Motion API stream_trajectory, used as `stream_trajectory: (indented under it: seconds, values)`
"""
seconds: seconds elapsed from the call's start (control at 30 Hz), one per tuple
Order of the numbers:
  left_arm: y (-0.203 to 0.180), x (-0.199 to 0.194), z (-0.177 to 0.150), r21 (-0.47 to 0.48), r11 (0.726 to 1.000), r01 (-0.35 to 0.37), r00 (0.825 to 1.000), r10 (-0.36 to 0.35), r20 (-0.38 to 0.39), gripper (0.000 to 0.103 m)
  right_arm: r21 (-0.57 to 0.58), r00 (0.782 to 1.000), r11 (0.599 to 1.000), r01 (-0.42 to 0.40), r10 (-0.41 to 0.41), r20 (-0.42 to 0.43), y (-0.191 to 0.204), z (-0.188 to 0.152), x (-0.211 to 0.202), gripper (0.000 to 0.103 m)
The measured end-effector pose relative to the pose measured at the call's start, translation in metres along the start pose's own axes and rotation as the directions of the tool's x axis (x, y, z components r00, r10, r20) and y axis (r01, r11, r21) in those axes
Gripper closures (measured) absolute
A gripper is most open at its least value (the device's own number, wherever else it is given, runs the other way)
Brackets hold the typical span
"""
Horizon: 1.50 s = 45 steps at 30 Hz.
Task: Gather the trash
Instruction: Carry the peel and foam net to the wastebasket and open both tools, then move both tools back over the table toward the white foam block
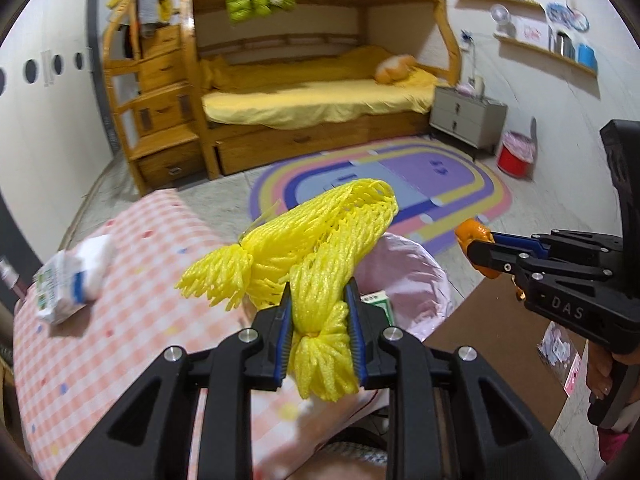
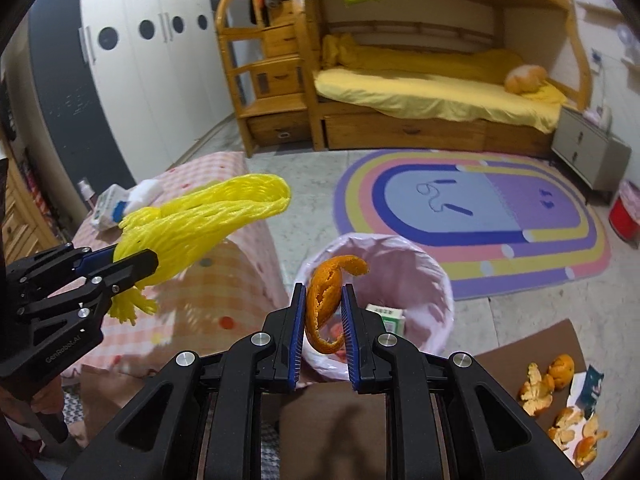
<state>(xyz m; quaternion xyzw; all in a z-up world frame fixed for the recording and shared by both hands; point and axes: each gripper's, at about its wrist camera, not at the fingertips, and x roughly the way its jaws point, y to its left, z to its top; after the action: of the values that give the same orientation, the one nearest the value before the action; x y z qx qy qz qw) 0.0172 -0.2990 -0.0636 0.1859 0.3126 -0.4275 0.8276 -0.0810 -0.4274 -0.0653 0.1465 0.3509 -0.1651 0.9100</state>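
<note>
Through my left claw's eye, a pink checked table [image 1: 132,280] is sitting under me, with a bunk bed [image 1: 312,92] and rainbow rug [image 1: 460,184] behind. My left claw [image 1: 320,300] is pinching yellow foam net [image 1: 320,240] beside the pink bin [image 1: 412,276].

Through my right claw's eye, my right claw [image 2: 323,300] is squeezing orange peel [image 2: 326,296] above that bin [image 2: 424,280]; more peels [image 2: 560,400] are lying on brown cardboard [image 2: 532,344]

Child's bedroom at home, wooden bunk bed [image 1: 320,92] with yellow bedding, rainbow rug [image 2: 472,220], white wardrobe [image 2: 152,52]

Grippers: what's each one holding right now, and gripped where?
Left gripper: yellow foam net, pinched near its tied end. Right gripper: orange peel, clamped across its middle.
</note>
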Motion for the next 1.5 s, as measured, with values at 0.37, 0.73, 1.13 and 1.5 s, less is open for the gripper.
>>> stream_trajectory:
  seconds: [0.37, 0.73, 1.13, 1.5]
  values:
    - [-0.032, 0.070, 0.024, 0.043, 0.997, 0.070, 0.995, -0.067, -0.070, 0.065, 0.087, 0.997, 0.996, 0.020, -0.013, -0.079, -0.042, -0.009, 0.051, 0.085]
    - [-0.006, 0.054, 0.038, -0.047, 0.997, 0.053, 0.998, -0.054, -0.021, 0.030, 0.085, 0.984, 0.996, 0.040, -0.024, -0.176, -0.059, -0.002, 0.108, 0.051]
    - [0.057, -0.003, -0.002, -0.198, 0.975, -0.097, 0.995, 0.093, -0.030, 0.026, 0.026, 0.999, 0.999, -0.030, 0.031, -0.041, -0.017, 0.009, 0.037, 0.051]
    - [0.133, -0.068, -0.060, -0.351, 0.898, -0.266, 0.963, 0.262, -0.060, 0.022, -0.156, 0.976, 0.964, -0.217, 0.210, -0.062, 0.094, 0.022, 0.024, 0.051]
